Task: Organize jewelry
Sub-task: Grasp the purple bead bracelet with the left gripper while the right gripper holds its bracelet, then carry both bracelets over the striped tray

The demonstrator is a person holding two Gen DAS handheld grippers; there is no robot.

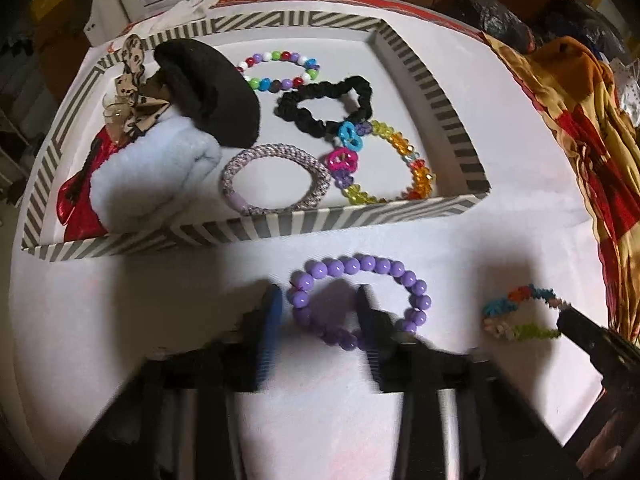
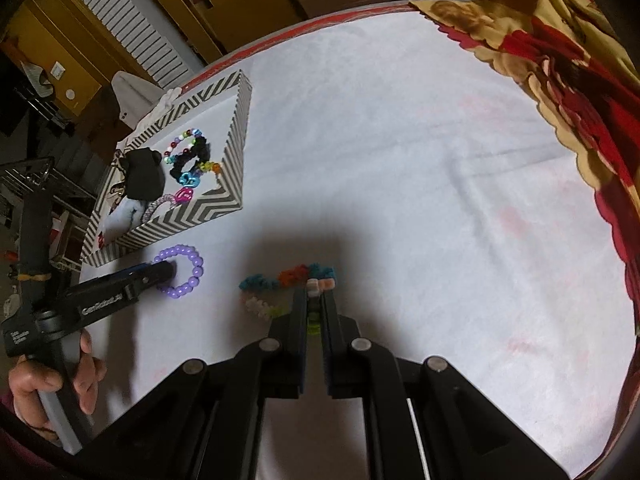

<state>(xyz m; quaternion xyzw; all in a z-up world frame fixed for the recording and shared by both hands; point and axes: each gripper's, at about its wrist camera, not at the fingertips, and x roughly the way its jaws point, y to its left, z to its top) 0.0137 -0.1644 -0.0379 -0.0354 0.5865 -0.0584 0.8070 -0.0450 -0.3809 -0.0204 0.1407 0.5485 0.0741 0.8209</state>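
Observation:
A purple bead bracelet [image 1: 360,268] lies on the white table just in front of the striped box [image 1: 256,228]. My left gripper [image 1: 320,300] stands over it, blurred, jaws apart. One finger is outside the ring's left side, the other inside it, with the left strand of beads between them. To the right lies a multicolour chunky bracelet [image 1: 516,312]. My right gripper [image 2: 314,292] is shut on that multicolour bracelet [image 2: 288,274], a green piece pinched between its fingers. The box [image 2: 208,208] holds several bracelets, scrunchies and hair ties.
A red and yellow patterned cloth [image 1: 592,152] drapes over the table's right edge. A person's hand [image 2: 52,384] holds the left gripper's handle at the lower left. Inside the box, a black scrunchie [image 1: 324,104] and a pale blue fuzzy roll [image 1: 156,176] take up room.

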